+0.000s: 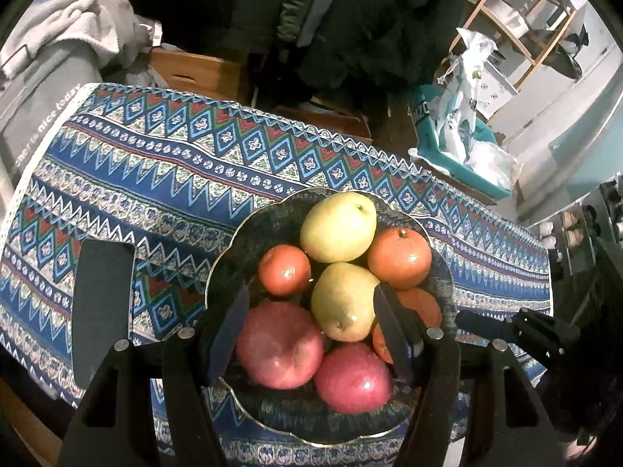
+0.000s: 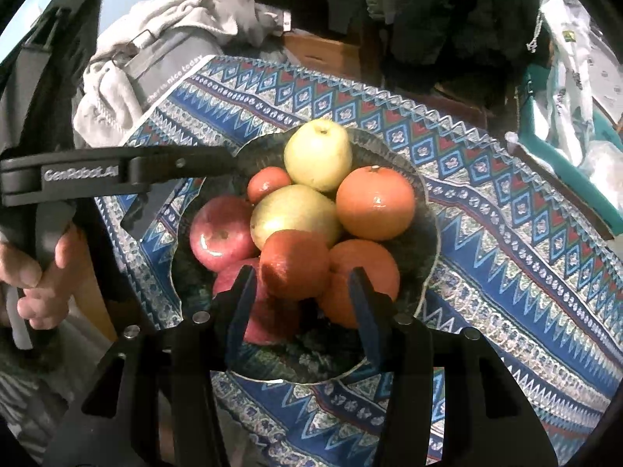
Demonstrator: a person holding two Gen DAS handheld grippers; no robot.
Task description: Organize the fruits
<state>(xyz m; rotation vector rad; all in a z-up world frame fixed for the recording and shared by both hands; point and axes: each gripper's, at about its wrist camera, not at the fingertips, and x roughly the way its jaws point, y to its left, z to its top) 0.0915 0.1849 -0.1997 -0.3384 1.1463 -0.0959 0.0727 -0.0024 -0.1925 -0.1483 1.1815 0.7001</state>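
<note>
A dark scalloped bowl (image 1: 226,257) on the patterned tablecloth holds two yellow pears (image 1: 338,226), two red apples (image 1: 278,344) and several oranges (image 1: 399,258). My left gripper (image 1: 315,299) is open over the bowl, its fingers either side of the near pear (image 1: 342,299) and apples, holding nothing. In the right wrist view the same bowl (image 2: 428,210) shows. My right gripper (image 2: 301,280) is open around an orange (image 2: 294,262) on top of the pile; whether its pads touch it is unclear. The left gripper's body (image 2: 117,171) reaches in from the left.
The blue, red and white tablecloth (image 1: 155,171) covers the table. A dark flat rectangle (image 1: 102,311) lies left of the bowl. Grey cloth and a bag (image 1: 50,62) sit at the far left, a teal box with plastic bags (image 1: 459,132) at the far right.
</note>
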